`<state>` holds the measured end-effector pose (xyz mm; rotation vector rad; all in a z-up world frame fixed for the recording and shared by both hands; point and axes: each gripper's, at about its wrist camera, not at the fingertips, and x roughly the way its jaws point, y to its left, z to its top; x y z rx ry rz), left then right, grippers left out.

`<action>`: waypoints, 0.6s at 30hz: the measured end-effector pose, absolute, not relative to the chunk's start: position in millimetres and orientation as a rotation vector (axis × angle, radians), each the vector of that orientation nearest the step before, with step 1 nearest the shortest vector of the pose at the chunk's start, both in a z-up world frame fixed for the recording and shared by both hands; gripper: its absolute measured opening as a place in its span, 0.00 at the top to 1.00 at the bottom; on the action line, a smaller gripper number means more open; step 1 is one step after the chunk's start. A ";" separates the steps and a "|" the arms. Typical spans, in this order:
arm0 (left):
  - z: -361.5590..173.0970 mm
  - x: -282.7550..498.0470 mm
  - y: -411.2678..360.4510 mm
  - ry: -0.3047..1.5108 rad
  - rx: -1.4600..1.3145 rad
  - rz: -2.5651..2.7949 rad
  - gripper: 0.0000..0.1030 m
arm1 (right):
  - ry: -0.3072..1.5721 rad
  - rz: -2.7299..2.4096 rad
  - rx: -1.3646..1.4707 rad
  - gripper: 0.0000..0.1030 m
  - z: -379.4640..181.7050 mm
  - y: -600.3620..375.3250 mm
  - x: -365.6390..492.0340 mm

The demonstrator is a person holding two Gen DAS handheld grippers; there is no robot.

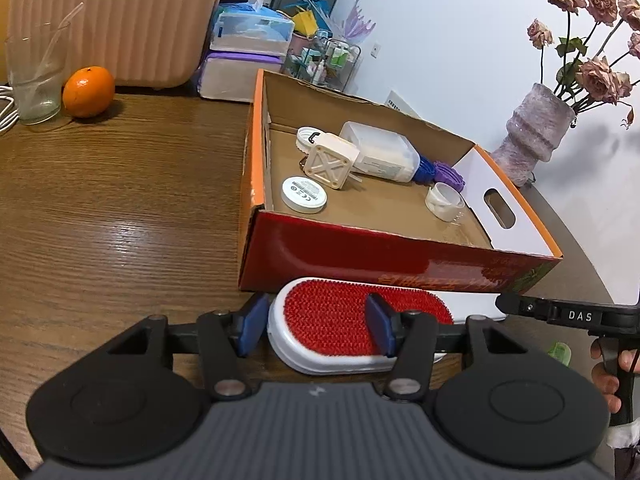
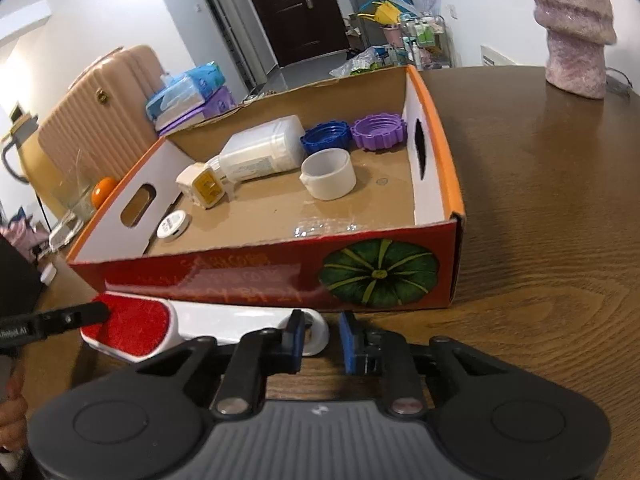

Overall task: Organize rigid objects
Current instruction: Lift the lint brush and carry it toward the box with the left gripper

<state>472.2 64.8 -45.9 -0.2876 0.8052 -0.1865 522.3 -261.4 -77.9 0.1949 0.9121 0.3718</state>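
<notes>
A lint brush [image 1: 332, 320] with a red bristle pad and a white handle lies on the wooden table, along the near wall of the red cardboard box [image 1: 360, 252]. My left gripper [image 1: 316, 328] straddles its rounded head end. One blue pad sits just off the tip and the other over the red bristles, with no clear squeeze. In the right wrist view the lint brush [image 2: 224, 320] ends in a ring. My right gripper [image 2: 320, 340] has that ring end between its pads, and a thin gap shows at the right pad. The box [image 2: 260, 276] holds lids, a white container and a tape roll.
An orange [image 1: 88, 92] and a glass [image 1: 34, 76] stand at the back left, before a pink suitcase [image 1: 120, 20]. A vase of dried roses [image 1: 532, 132] stands beyond the box's right end. A person's hand [image 1: 608, 380] holds the right gripper's handle.
</notes>
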 end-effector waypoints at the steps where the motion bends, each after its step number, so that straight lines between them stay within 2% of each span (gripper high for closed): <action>1: -45.8 470.7 64.5 0.804 -0.291 -0.181 0.48 | 0.915 0.373 0.192 0.82 -77.3 -260.5 522.5; 4: -44.6 468.0 63.2 0.803 -0.292 -0.168 0.49 | 0.933 0.384 0.198 0.87 -75.7 -260.0 523.9; 11: -44.7 462.0 69.5 0.792 -0.349 -0.137 0.56 | 0.955 0.370 0.203 0.89 -73.8 -258.9 519.7; 16: -27.2 436.8 65.2 0.737 -0.304 -0.135 0.59 | 0.878 0.357 0.181 0.89 -55.9 -255.9 492.8; 18: -8.2 416.0 63.8 0.663 -0.285 -0.147 0.59 | 0.813 0.356 0.178 0.89 -39.3 -256.5 476.0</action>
